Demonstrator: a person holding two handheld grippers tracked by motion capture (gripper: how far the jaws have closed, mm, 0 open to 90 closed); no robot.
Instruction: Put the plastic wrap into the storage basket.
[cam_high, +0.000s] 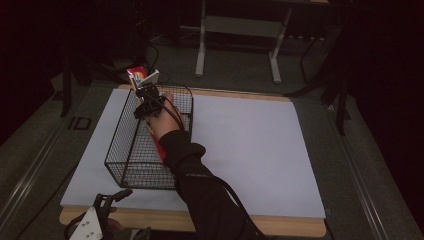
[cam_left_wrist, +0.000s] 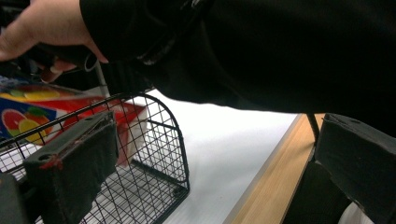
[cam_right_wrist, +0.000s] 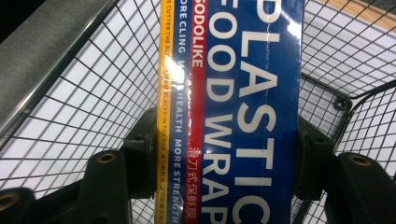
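Right gripper view: the right gripper's (cam_right_wrist: 224, 154) jaws clamp a long plastic wrap box (cam_right_wrist: 238, 112) from both sides, pads pressed to its edges at 9 and 3 o'clock, inside the wire basket (cam_right_wrist: 93, 107). High view has the box standing tilted in the basket at 10 o'clock on the white worktop (cam_high: 250, 150), its lower part hidden by the sleeve. Left gripper (cam_high: 107, 205) rests at 7 o'clock, jaws wide apart and empty.

Blue, red and yellow plastic wrap box (cam_right_wrist: 233, 112) — black wire basket (cam_high: 125, 150).
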